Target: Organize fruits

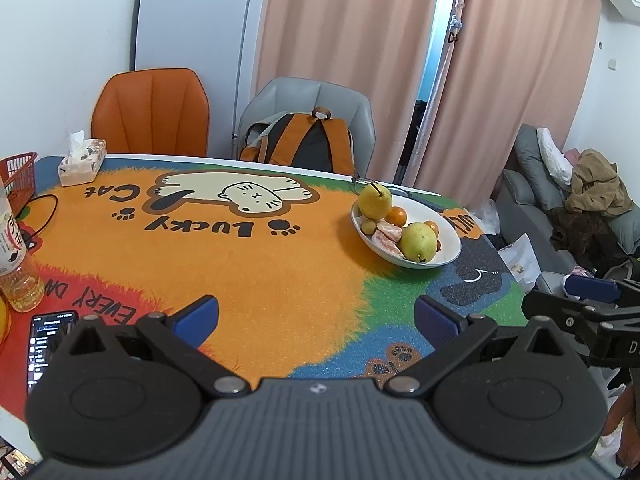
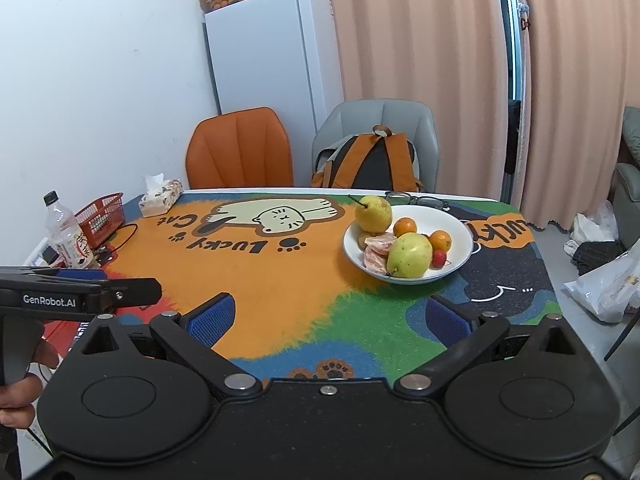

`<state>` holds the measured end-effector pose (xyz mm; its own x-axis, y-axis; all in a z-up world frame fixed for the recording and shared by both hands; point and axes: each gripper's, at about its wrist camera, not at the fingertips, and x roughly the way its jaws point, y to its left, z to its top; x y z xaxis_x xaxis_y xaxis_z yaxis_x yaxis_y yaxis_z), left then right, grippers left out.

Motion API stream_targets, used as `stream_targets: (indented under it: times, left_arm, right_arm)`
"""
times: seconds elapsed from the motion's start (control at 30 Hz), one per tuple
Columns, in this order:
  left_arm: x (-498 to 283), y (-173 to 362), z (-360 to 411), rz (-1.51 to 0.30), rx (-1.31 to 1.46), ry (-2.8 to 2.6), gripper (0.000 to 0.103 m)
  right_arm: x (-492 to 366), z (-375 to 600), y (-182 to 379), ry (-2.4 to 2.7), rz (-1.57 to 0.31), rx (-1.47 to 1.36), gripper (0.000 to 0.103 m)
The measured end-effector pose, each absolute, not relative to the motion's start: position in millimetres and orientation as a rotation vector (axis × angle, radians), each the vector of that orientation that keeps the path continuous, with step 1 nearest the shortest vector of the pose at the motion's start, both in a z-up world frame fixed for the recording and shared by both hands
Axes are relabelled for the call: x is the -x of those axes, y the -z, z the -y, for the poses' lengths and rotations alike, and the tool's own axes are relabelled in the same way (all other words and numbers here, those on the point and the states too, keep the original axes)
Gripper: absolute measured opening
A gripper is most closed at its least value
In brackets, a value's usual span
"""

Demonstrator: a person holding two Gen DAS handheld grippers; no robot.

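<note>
A white bowl [image 1: 450, 236] [image 2: 460, 224] stands on the table's far right part. It holds two yellow-green pears [image 1: 375, 200] [image 2: 410, 255], small oranges [image 1: 397, 216] [image 2: 405, 227], peeled orange pieces [image 1: 386, 236] [image 2: 376, 254] and a small red fruit [image 2: 439, 258]. My left gripper [image 1: 316, 318] is open and empty, near the front of the table, well short of the bowl. My right gripper [image 2: 328, 320] is open and empty, also short of the bowl. The right gripper shows at the right edge of the left wrist view [image 1: 592, 300].
A colourful "Lucky Cat" mat [image 2: 260, 280] covers the table. A tissue box [image 1: 82, 160], red basket [image 2: 102, 218], plastic bottle [image 2: 66, 232] and phone [image 1: 46, 344] lie at the left. Glasses [image 2: 418, 199] lie behind the bowl. Two chairs and a backpack [image 2: 372, 160] stand beyond.
</note>
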<state>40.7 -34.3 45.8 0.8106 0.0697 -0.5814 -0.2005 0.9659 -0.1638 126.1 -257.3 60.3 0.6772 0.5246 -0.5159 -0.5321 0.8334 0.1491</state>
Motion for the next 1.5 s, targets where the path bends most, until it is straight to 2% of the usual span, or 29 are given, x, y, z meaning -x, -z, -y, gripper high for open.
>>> stream_targets:
  times: [1.5]
  left_arm:
    - [-35.8,-46.3,34.9,-0.608,0.217,-0.132,0.103]
  right_arm:
    - [-124.2,255.9,-57.7,-0.595,-0.583,0.018,0.103]
